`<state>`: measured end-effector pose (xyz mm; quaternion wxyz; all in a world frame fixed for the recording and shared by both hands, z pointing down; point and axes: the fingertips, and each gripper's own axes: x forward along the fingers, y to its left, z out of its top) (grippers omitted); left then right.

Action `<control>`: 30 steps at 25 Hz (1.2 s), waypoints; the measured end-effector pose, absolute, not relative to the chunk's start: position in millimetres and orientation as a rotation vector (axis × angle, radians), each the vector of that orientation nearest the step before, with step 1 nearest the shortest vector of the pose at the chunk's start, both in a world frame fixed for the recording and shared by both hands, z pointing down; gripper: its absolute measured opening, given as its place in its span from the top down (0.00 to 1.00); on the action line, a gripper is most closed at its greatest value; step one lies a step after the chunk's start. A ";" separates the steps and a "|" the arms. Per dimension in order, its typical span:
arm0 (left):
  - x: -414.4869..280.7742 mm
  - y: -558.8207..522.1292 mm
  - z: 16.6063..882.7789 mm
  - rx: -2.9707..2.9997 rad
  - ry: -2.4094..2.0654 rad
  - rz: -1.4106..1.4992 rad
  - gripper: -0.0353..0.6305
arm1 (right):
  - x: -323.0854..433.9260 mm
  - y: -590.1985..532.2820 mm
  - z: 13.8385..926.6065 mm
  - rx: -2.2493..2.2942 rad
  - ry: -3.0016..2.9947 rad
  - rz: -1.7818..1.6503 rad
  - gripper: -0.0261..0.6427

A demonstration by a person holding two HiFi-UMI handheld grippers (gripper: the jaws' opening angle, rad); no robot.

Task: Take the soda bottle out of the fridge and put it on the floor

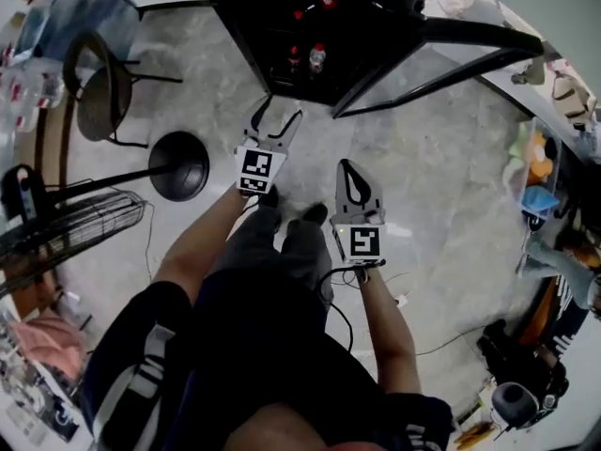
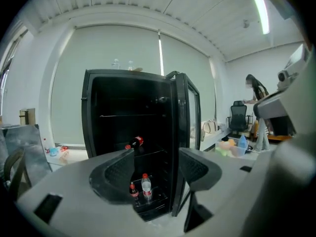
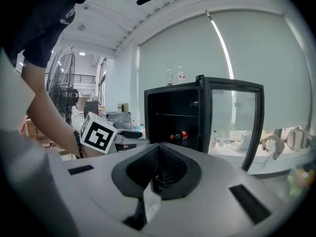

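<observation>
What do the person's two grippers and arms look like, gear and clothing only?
Both the left gripper and right gripper have light grey bodies, black ribbed pads and a white cube bearing black square markers. A thin black cable trails from the right one. Short black sleeves, white-striped.

Glossy black fridge (image 2: 131, 98), clear glass door (image 3: 232, 127), polished marbled floor (image 1: 432, 158)

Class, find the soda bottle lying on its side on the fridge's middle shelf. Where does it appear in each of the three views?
Head view: soda bottle at top centre, inside the dark fridge.
Left gripper view: bottle just left of centre, a little below mid-height.
Right gripper view: bottle slightly right of centre.
Shared landmark: the open glass door, right of the bottle in every view.
</observation>
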<state>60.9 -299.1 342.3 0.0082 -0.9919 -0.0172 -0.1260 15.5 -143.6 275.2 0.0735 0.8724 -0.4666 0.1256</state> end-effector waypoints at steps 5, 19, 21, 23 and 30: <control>77.3 -300.7 386.9 -3.121 -0.016 -0.376 0.53 | 22.5 -138.9 310.0 2.621 -1.385 0.358 0.94; 146.6 -326.4 575.8 -3.093 0.086 -0.412 0.52 | 54.3 -139.2 450.6 2.643 -1.398 0.269 0.94; 159.7 -337.1 603.2 -3.096 0.117 -0.420 0.52 | 62.7 -141.2 468.8 2.652 -1.394 0.262 0.94; 175.6 -346.1 627.7 -3.109 0.142 -0.425 0.51 | 72.1 -141.8 485.2 2.661 -1.392 0.247 0.94; 225.2 -368.2 696.6 -3.116 0.190 -0.435 0.51 | 96.1 -149.2 536.9 2.658 -1.403 0.171 0.94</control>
